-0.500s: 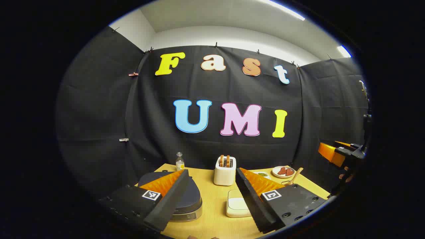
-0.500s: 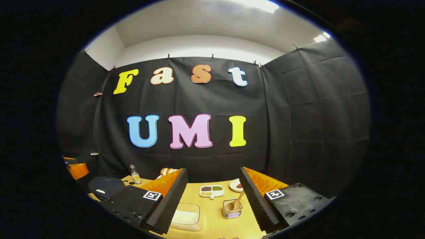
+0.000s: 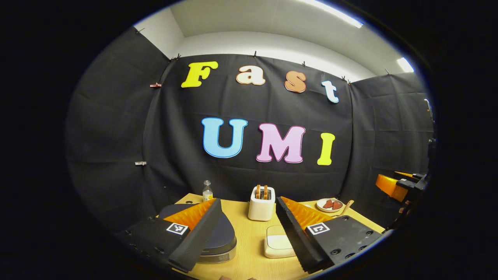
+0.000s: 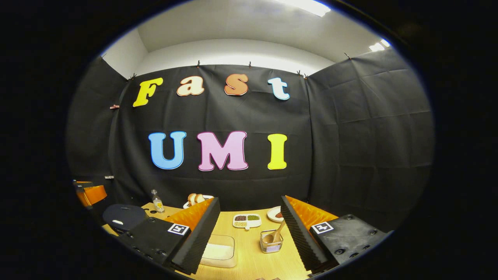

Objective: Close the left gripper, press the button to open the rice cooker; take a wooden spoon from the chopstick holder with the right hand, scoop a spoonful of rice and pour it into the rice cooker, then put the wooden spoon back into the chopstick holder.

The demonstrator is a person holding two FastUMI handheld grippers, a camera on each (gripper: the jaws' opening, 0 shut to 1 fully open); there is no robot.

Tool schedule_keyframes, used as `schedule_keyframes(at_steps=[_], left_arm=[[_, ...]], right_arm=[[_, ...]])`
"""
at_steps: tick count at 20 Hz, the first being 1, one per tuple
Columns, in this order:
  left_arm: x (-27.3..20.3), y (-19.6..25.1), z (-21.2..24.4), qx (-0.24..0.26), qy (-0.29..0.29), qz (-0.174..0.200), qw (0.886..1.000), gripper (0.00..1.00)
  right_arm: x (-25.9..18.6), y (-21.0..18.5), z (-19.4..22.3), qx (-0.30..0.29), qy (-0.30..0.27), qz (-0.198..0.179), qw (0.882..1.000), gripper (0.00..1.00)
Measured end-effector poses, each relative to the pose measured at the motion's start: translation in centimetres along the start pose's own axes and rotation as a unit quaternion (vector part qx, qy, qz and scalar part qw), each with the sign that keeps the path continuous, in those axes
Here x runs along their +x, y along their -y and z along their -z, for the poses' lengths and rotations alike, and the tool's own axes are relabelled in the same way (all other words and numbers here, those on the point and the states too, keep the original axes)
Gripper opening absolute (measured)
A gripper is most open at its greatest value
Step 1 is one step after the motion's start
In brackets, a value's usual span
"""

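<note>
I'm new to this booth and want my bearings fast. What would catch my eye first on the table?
The dark, domed rice cooker, lid down, sits at the table's near left, partly behind the open left gripper. A white two-slot toaster with bread in it stands mid-table, with a shallow white container in front of it. Between the open right gripper's fingers sits a wire chopstick holder with a wooden spoon leaning in it.

Rice cooker [image 3: 218, 237]: dark domed lid, metallic base band, lid shut, at left of desk [image 4: 249, 260]. Wooden spoon [image 4: 277, 233]: bowl down in wire chopstick holder [image 4: 271, 245], handle leaning up and right. Rice [image 4: 218, 251]: white, in clear rectangular container, left of holder.
</note>
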State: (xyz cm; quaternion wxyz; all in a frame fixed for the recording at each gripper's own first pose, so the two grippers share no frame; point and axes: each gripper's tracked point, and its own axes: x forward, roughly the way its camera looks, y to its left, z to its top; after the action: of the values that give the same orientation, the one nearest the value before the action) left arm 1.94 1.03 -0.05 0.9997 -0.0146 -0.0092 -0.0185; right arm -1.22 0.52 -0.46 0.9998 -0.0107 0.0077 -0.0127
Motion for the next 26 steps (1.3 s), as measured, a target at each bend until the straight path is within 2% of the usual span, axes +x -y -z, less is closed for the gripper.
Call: schedule_keyframes(at_steps=[4,5,8,14,17,18,19,20,21,23,24,25,26], left_arm=[[1.1,-0.1,-0.2,0.007,0.001,0.008,1.0,0.95],[1.3,0.0,-0.1,0.009,0.001,0.01,1.0,0.95],[2.3,0.0,-0.2,0.009,-0.002,0.016,1.0,0.95],[3.5,-1.9,0.0,0.015,-0.021,0.009,1.0,0.92],[3.9,-3.4,0.9,0.004,-0.044,0.011,0.999,0.61],[4.2,-4.0,1.3,-0.003,-0.054,0.011,0.998,0.6],[4.3,-4.5,1.6,-0.012,-0.065,0.014,0.998,0.49],[4.3,-5.2,2.0,-0.02,-0.076,0.011,0.997,0.45],[4.4,-6.4,2.4,-0.023,-0.084,0.002,0.996,0.36],[4.7,-8.9,3.4,-0.02,-0.104,-0.022,0.994,0.26],[4.8,-10.0,3.8,-0.018,-0.111,-0.032,0.993,0.14],[5.0,-11.0,4.1,-0.019,-0.12,-0.037,0.992,0.07],[5.1,-11.4,4.9,-0.019,-0.135,-0.039,0.99,0.07]], right_arm=[[0.1,0.1,-0.3,0.004,0.005,0.012,1.0,0.98],[0.1,0.2,-0.4,0.004,0.007,0.015,1.0,0.95],[0.2,0.2,-0.3,0.003,0.005,0.019,1.0,0.98],[0.2,0.6,0.6,-0.007,-0.008,0.023,1.0,0.98],[0.1,0.8,1.2,-0.005,-0.016,0.027,0.999,0.98],[0.0,0.9,1.3,-0.004,-0.019,0.028,0.999,0.98],[-0.1,1.0,1.4,-0.004,-0.021,0.029,0.999,0.98],[-0.2,1.0,1.6,-0.005,-0.022,0.029,0.999,0.98],[-0.3,1.0,1.7,-0.007,-0.024,0.03,0.999,0.98],[-0.5,1.0,1.9,-0.011,-0.027,0.031,0.999,0.98],[-0.6,1.1,2.1,-0.012,-0.029,0.033,0.999,0.98],[-0.8,1.1,2.2,-0.012,-0.031,0.034,0.999,0.98],[-1.0,1.2,2.4,-0.01,-0.035,0.035,0.999,0.98]])
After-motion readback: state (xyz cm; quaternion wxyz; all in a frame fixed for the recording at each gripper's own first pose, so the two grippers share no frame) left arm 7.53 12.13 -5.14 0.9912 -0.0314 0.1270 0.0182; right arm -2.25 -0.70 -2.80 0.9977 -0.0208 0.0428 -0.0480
